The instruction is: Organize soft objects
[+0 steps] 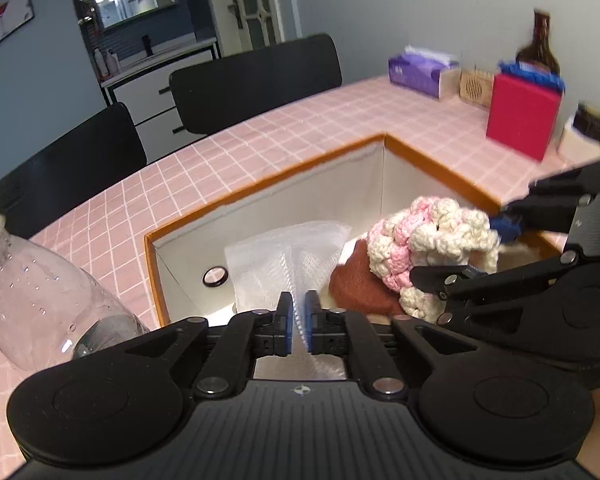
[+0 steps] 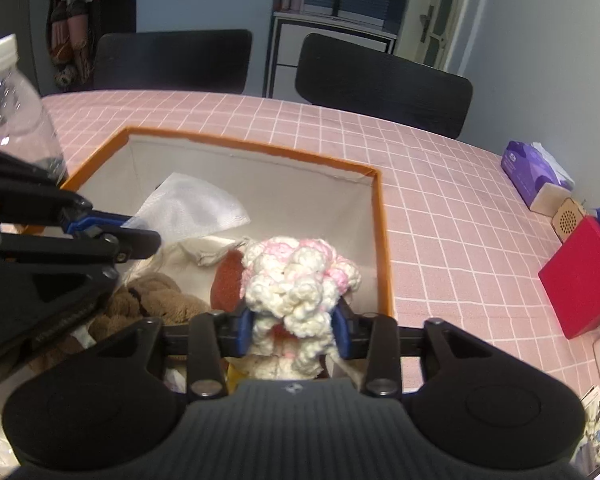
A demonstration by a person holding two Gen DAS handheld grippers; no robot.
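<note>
While both grippers hang over the orange-rimmed fabric bin (image 2: 384,248), it holds, left to right, a brown plush (image 2: 156,300), white mesh cloth (image 1: 284,256), rust-brown piece (image 1: 352,284) and pink-and-cream crochet item (image 2: 300,280); bin sits on pink-checked tabletop (image 1: 260,140), clear bottle (image 1: 32,292) near its left rim, red box (image 2: 580,276) well right; left gripper (image 1: 299,320) jaws barely parted, mesh between, contact unclear; right gripper (image 2: 294,330) jaws partly open, flanking the crochet item, grip uncertain.

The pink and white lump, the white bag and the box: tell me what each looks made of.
Pink and white lump: chunky crocheted yarn, matte, knobbly stitches. White bag: thin see-through mesh or plastic with a woven pattern; unclear which. Box: cloth-lined walls, creased, with orange trim along the rim.
</note>
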